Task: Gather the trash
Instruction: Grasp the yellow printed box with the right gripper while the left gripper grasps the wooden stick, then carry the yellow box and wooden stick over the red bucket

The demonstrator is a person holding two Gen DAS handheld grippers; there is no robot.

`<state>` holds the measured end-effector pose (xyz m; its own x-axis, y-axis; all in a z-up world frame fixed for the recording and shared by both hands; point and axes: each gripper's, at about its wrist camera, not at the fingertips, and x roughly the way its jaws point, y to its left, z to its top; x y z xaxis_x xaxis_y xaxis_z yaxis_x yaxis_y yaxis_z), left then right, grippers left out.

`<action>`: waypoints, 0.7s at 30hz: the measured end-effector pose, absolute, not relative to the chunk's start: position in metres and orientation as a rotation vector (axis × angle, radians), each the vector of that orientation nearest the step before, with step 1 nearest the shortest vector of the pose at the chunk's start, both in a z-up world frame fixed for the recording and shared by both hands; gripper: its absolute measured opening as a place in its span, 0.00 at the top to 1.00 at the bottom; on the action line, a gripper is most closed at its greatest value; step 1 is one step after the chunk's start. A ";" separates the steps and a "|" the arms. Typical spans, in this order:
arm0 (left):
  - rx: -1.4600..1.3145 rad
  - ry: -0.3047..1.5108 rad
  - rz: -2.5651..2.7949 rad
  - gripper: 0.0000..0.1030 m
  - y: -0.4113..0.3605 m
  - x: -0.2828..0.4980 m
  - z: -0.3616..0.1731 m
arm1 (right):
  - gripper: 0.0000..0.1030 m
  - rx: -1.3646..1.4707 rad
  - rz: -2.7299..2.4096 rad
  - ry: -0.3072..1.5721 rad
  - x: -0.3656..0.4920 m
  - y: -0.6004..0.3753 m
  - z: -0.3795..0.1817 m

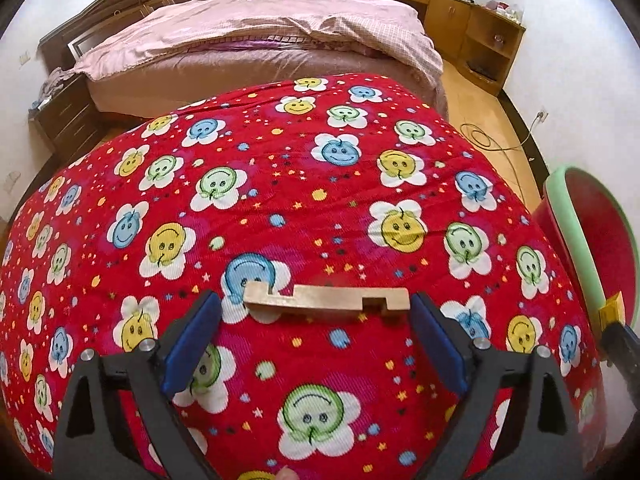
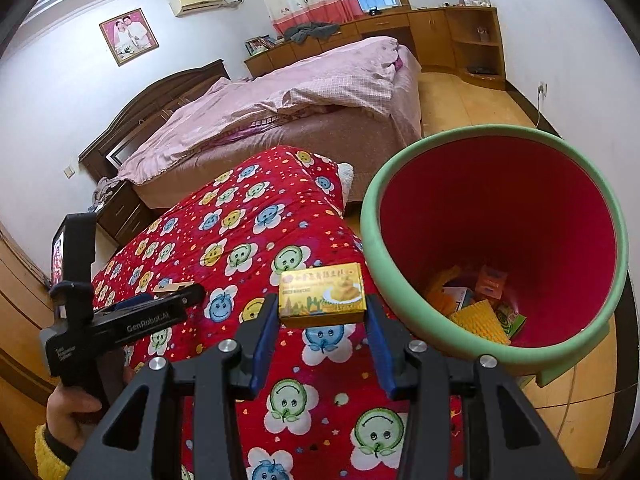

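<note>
Black gripper frames with blue pads fill the bottom of both wrist views. On the left gripper (image 1: 316, 312) the jaws stand spread wide, released, with a flat tan piece of cardboard (image 1: 326, 300) lying between the fingertips on the red smiley-flower blanket (image 1: 280, 184); its right end sits just beside the right pad, while its left end stays clear of the left pad, so nothing is gripped. That cardboard rests on the blanket's near part, roughly midway between its left and right edges. From the right wrist camera, the right gripper (image 2: 322, 312) is clenched on a small yellow box (image 2: 322, 295) printed with a food picture — both blue pads press its short sides and it is held above the blanket, near the blanket's right edge. Just to the right of that edge stands a round bin (image 2: 496, 132) with a green rim and a red inside, tilted toward the camera; at its bottom lie several bits of trash (image 2: 480, 304), among them a yellow ribbed piece and small printed packets. The box is just beside the bin's rim, not over its mouth. At the left of the same view a person's hand (image 2: 70, 408) in a yellow cuff grips the left gripper's handle over the blanket's left side. Beyond the blanket is a bed (image 2: 288, 100) with pink covers and wooden cabinets (image 2: 452, 36) along the far wall.
</note>
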<state>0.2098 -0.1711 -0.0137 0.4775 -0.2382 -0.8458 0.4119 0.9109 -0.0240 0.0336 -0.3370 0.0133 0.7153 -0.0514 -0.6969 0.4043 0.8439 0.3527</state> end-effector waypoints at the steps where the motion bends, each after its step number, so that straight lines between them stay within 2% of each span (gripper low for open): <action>1: 0.193 0.999 -0.399 0.09 -0.172 0.210 -0.014 | 0.56 0.517 -0.265 0.738 0.034 -0.338 0.013; 4: 0.185 0.998 -0.385 0.11 -0.171 0.210 -0.013 | 0.56 0.529 -0.264 0.742 0.033 -0.340 0.010; 7: 0.189 0.985 -0.393 0.19 -0.172 0.207 -0.011 | 0.56 0.536 -0.265 0.744 0.033 -0.341 0.008; 8: 0.193 0.981 -0.401 0.25 -0.172 0.205 -0.010 | 0.56 0.537 -0.266 0.744 0.032 -0.342 0.008; 21: 0.142 0.937 -0.482 0.25 -0.167 0.168 0.016 | 0.56 0.543 -0.286 0.719 0.015 -0.343 0.017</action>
